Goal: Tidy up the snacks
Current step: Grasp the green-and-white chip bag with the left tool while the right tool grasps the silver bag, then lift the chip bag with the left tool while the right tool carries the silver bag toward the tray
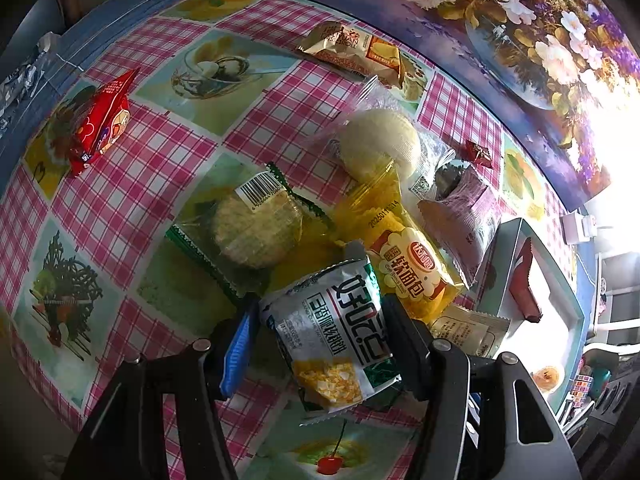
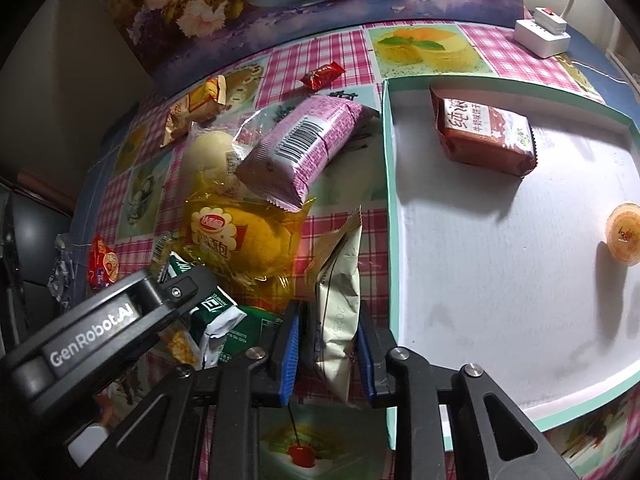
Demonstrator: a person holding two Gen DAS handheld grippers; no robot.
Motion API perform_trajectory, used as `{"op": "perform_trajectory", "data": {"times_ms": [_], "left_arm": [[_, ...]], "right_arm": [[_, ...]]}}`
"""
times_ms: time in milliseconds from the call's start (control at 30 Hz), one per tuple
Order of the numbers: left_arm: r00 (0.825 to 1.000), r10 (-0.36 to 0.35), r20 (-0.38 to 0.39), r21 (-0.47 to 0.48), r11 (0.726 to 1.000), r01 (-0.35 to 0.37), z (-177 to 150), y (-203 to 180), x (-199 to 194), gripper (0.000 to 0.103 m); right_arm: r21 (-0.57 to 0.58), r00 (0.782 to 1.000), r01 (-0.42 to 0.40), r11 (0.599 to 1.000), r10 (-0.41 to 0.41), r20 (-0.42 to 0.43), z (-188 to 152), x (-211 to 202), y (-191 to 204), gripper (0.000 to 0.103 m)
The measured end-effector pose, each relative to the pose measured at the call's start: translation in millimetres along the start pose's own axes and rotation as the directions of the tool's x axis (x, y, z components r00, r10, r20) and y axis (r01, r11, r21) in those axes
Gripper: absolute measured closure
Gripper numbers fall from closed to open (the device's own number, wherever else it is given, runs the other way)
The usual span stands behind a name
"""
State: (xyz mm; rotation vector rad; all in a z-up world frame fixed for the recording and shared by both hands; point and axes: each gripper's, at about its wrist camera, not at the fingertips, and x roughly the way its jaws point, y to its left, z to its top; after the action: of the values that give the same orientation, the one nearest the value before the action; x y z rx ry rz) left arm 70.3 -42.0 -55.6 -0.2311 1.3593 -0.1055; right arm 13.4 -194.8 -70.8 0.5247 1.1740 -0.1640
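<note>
Left gripper (image 1: 320, 332) fingers pinching a silver-green packet (image 1: 334, 336), right gripper (image 2: 327, 352) fingers pinching a cream sachet (image 2: 338, 312), only right wrist view showing orange jelly cup (image 2: 624, 236) at three o'clock in white tray (image 2: 480, 280)

Lower centre, right gripper (image 2: 327, 354) clamps a cream packet (image 2: 338, 300), seemingly pinched tight. Tray (image 2: 390, 184) at right holds a brown packet (image 2: 484, 136) and jelly cup (image 2: 624, 236).

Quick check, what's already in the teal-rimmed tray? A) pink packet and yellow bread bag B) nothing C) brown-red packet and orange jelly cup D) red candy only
C: in the right wrist view the brown-red packet and the orange jelly cup lie inside the tray, with nothing else in it.
</note>
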Motion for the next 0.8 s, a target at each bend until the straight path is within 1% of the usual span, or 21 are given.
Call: {"op": "perform_trajectory", "data": {"times_ms": [167, 433, 633, 800], "left_arm": [[1.000, 0.003, 0.010, 0.002, 1.000, -0.003, 0.3, 2.0, -3.0, 0.040], [0.999, 0.011, 0.031, 0.003, 1.000, -0.011, 3.0, 1.9, -8.0, 0.041], [0.998, 0.002, 0.060, 0.002, 1.000, -0.003, 4.9, 1.8, -16.8, 0.041], [0.994, -0.012, 0.105, 0.016, 1.000, 0.010, 5.3, 0.5, -33.0, 0.041]], "right_arm": [[0.001, 1.000, -0.022, 1.000, 0.022, 0.013, 0.3, -3.9, -1.1, 0.082], [0.010, 0.999, -0.030, 0.999, 0.030, 0.014, 3.2, -4.9, -1.2, 0.082], [0.016, 0.998, -0.052, 0.999, 0.052, 0.047, 0.3, -21.7, -7.3, 0.083], [0.017, 0.994, -0.071, 0.997, 0.069, 0.079, 1.5, -34.8, -7.8, 0.083]]}}
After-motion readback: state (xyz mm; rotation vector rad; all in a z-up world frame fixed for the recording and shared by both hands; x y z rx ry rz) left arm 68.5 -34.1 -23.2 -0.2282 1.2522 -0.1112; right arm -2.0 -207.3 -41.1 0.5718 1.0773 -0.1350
